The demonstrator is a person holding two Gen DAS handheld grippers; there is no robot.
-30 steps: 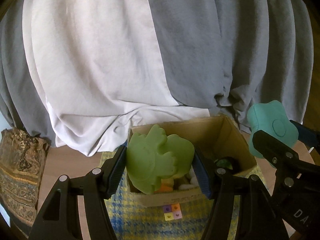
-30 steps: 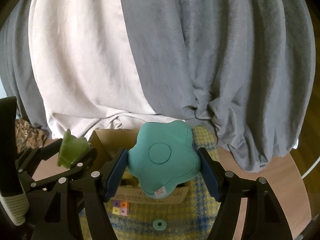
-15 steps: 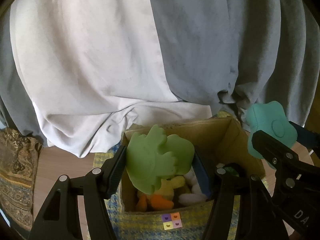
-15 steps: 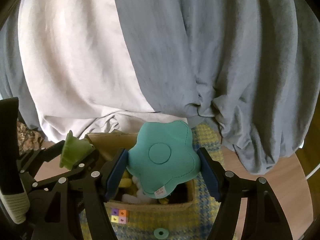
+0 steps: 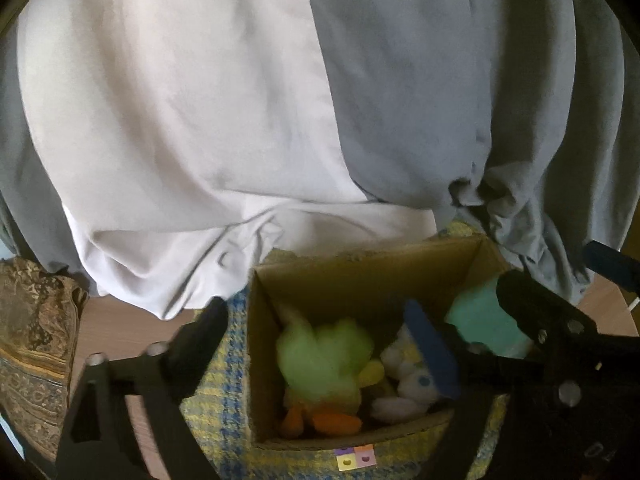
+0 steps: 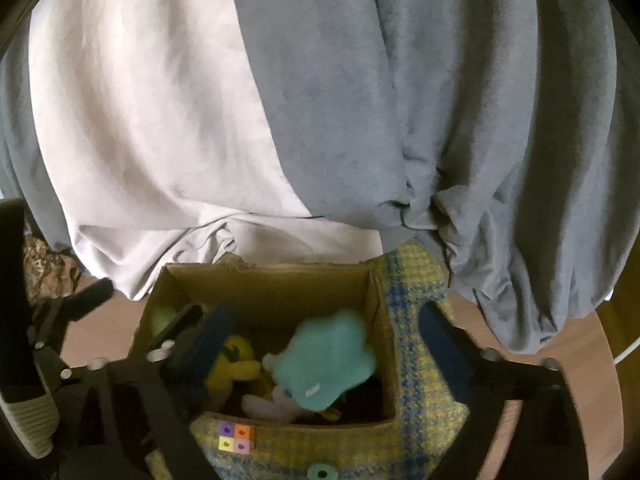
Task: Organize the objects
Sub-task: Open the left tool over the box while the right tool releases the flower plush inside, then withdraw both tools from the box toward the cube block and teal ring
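An open cardboard box stands on a yellow-and-blue checked cloth. My left gripper hangs over the box with its jaws opening. A green soft toy, blurred, is loose between them and dropping onto the plush toys inside. My right gripper is also opening its jaws. The teal flower cushion has left its pads and lies in the box's right half. A yellow plush and a white plush lie underneath.
White and grey curtains hang right behind the box. A small multicoloured cube and a teal ring lie on the cloth in front of it. A patterned cushion sits at the left on the brown wooden surface.
Both grippers moved forward over the box, then spread their jaws. The green toy and the teal flower cushion dropped out of the grips into the box.
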